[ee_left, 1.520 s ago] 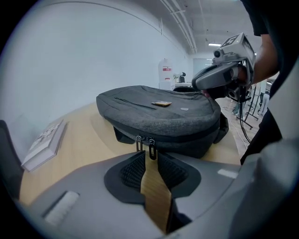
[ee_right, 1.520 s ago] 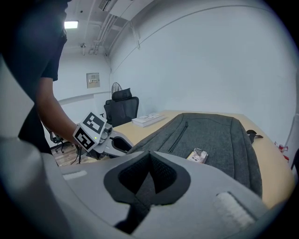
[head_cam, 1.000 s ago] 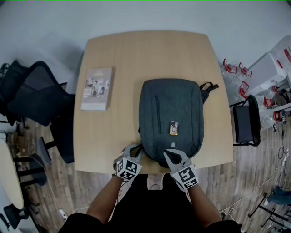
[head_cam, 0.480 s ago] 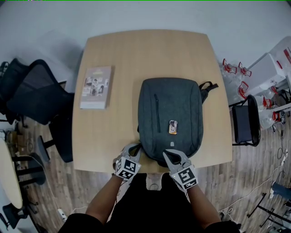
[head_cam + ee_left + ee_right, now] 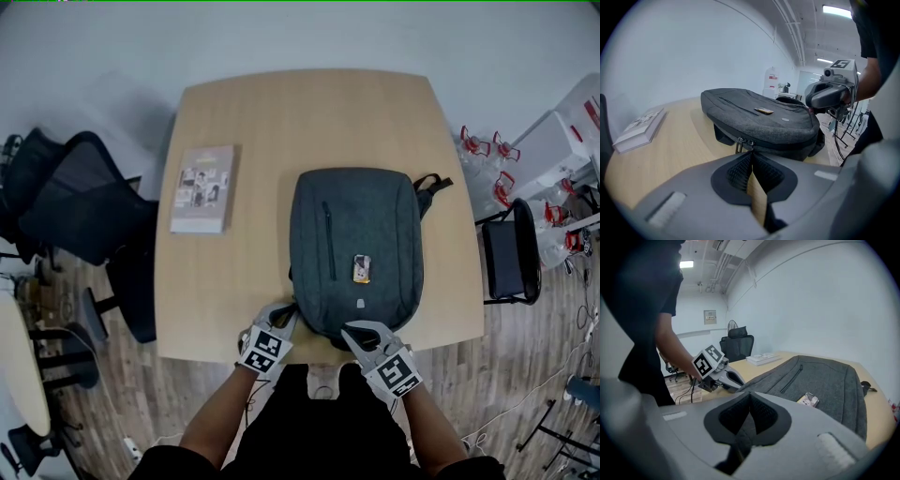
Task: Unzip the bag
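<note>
Seemingly right claw [image 5: 750,394] clamps a dark strap [image 5: 739,442], root hidden; left claw [image 5: 752,152] closed, empty, near zipper pulls [image 5: 739,143] on bag [image 5: 354,248].

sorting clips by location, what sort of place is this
Probably an office or meeting room: a light wooden table with a backpack and a book on it, black swivel office chairs beside it, and plain white walls with strip lights on the ceiling.
</note>
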A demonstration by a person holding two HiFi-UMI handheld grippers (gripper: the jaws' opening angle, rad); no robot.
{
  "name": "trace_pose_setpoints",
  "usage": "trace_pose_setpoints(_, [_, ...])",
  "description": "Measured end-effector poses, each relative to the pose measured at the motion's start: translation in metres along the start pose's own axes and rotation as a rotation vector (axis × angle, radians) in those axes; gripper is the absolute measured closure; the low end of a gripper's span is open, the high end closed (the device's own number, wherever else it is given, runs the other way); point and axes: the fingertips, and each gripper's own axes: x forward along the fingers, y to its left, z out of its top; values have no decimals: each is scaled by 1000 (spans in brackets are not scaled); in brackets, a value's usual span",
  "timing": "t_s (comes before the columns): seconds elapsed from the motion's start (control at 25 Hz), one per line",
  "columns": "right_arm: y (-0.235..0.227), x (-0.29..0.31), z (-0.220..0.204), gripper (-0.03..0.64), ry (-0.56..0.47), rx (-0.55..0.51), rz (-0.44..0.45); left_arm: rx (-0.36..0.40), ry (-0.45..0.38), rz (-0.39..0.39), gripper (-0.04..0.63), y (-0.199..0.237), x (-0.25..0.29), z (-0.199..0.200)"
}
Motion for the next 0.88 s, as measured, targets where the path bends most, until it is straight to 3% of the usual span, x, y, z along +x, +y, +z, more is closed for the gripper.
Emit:
trace_pose_setpoints(0.04, [2, -2, -1, 596, 11, -22, 24, 0, 3, -3, 571, 1, 0, 0])
trace_pose_setpoints(0.08, [5, -4, -3, 505, 28, -48, 46, -1, 6, -5, 571, 1, 1, 1])
trace_pose_setpoints(0.12, [6, -6, -6, 471, 51, -83, 61, -5, 9, -8, 571, 1, 1, 1])
trace_pose_setpoints(0.52, [18, -9, -53, 399, 320, -503, 147, -111, 6, -58, 571, -1, 0, 7])
trace_pose_setpoints(0.68, [5, -8, -62, 382, 353, -550, 159, -107, -11, -32, 571, 7, 0, 12])
trace_pose_setpoints(0.8, [-6, -19, -82, 368, 402, -602, 111, -53, -22, -64, 571, -2, 17, 26])
trace_pose_setpoints(0.88, [7, -8, -95, 393, 402, -649, 104, -65, 5, -57, 571, -7, 7, 10])
